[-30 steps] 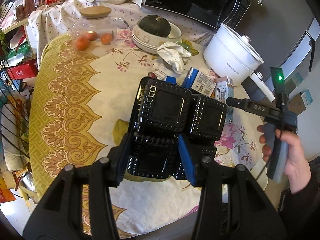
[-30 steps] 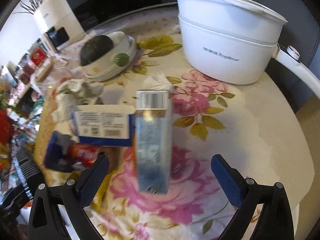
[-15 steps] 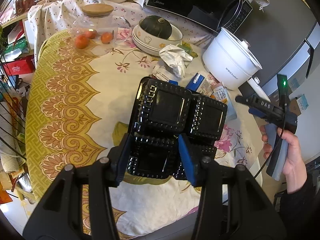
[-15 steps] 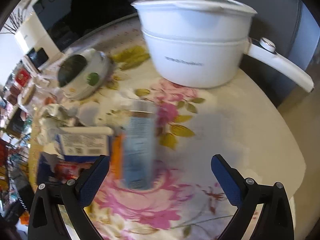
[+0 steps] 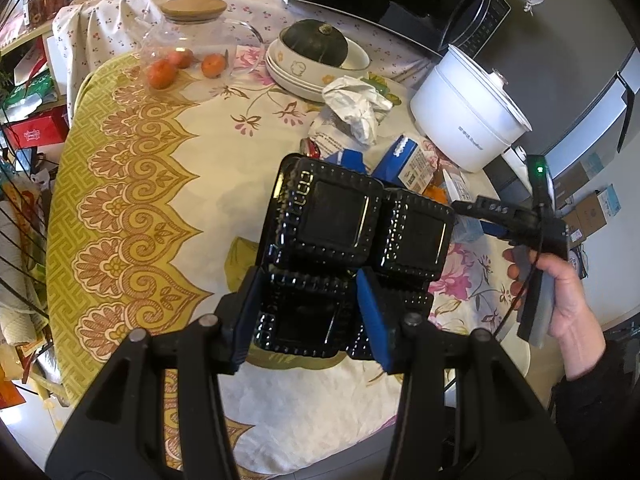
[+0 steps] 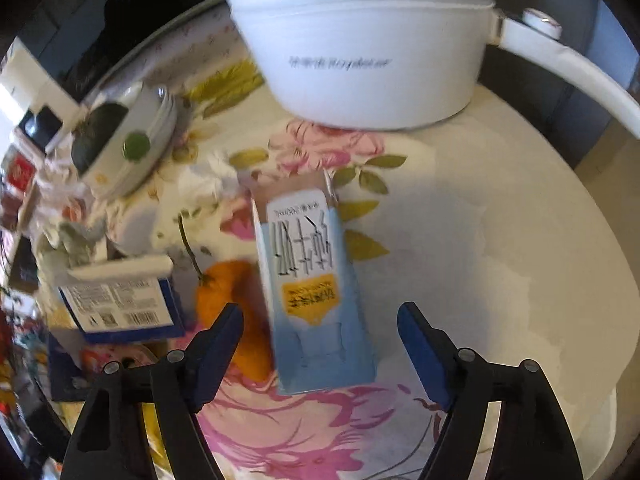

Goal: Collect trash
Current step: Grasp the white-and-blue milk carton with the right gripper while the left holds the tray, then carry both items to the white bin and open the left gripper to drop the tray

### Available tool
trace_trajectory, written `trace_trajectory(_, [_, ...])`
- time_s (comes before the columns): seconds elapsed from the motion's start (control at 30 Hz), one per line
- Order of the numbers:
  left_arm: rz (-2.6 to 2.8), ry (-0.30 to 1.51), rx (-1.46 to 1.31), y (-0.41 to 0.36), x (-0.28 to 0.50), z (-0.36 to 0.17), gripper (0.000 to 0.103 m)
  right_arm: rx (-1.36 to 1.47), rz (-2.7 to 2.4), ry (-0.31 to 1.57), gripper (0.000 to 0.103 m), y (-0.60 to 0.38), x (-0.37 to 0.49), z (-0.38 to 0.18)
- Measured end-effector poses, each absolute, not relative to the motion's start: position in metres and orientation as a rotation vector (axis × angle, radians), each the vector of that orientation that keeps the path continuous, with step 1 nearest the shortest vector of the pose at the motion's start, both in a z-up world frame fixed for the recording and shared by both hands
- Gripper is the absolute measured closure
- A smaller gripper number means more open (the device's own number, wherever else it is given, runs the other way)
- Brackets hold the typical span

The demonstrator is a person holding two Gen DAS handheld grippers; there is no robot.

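**Black tray pinched in the left tongs, right tongs spread over a milk carton**

The black plastic tray (image 5: 352, 236), a ribbed four-compartment piece, fills the centre of the left wrist view, lifted above the table. The left gripper (image 5: 308, 312) pinches its nearest compartment between blue pads, one on each side wall.

In the right wrist view, a pale blue milk carton (image 6: 316, 292) lies flat on the tablecloth (image 6: 500, 240) in the centre of the frame, its near end just ahead of the right gripper (image 6: 320, 356). That gripper's fingers stand wide apart, one either side of the carton's near end, touching nothing. Beside the carton, lower left of centre, sits an orange (image 6: 232, 300), touching or nearly touching the carton's side. Left of that lies a blue-and-white box (image 6: 120, 304), with crumpled paper (image 6: 68, 236) above it.

At the top of the frame stands a white electric pot (image 6: 368, 40), its handle running to the upper right. At upper left, a dark green squash (image 6: 100, 136) rests in a stack of bowls (image 6: 148, 136).

In the left wrist view, the right hand (image 5: 560, 292) grips its tool's handle at the right edge.
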State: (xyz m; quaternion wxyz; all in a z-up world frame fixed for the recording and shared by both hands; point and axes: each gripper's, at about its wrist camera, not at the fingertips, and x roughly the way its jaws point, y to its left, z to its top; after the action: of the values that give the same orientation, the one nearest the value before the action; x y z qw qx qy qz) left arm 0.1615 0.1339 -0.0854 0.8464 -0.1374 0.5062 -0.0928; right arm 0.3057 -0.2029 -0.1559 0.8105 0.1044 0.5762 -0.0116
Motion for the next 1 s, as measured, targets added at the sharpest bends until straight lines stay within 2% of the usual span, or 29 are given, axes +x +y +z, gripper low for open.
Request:
trace_trajectory(0.03, [-0.198, 1.069, -0.288, 0.133, 0.162, -0.086, 0.053, 0.211, -0.034, 1.235, 0.037, -0.202, 0.308, -0.159])
trace_trajectory(0.1, [-0.203, 1.071, -0.282, 0.129, 0.162, -0.086, 0.053, 0.224, -0.028, 1.237, 0.046, -0.205, 0.309, -0.161])
trace_trajectory(0.2, [-0.213, 1.072, -0.285, 0.123, 0.161, -0.086, 0.053, 0.231, -0.028, 1.213, 0.047, -0.213, 0.302, -0.153])
trace_trajectory(0.23, [-0.217, 1.072, -0.287, 0.122, 0.162, -0.085, 0.053, 0.229, -0.023, 1.206, 0.052, -0.215, 0.3, -0.151])
trace_trajectory(0.67, [-0.309, 1.052, -0.242, 0.072, 0.147, -0.076, 0.053, 0.153, 0.012, 1.14, 0.052, -0.264, 0.21, -0.081])
trace_trajectory(1.0, [-0.419, 1.069, -0.127, -0.007, 0.135, -0.081, 0.053, 0.145, 0.026, 1.116, 0.052, -0.303, 0.136, -0.06])
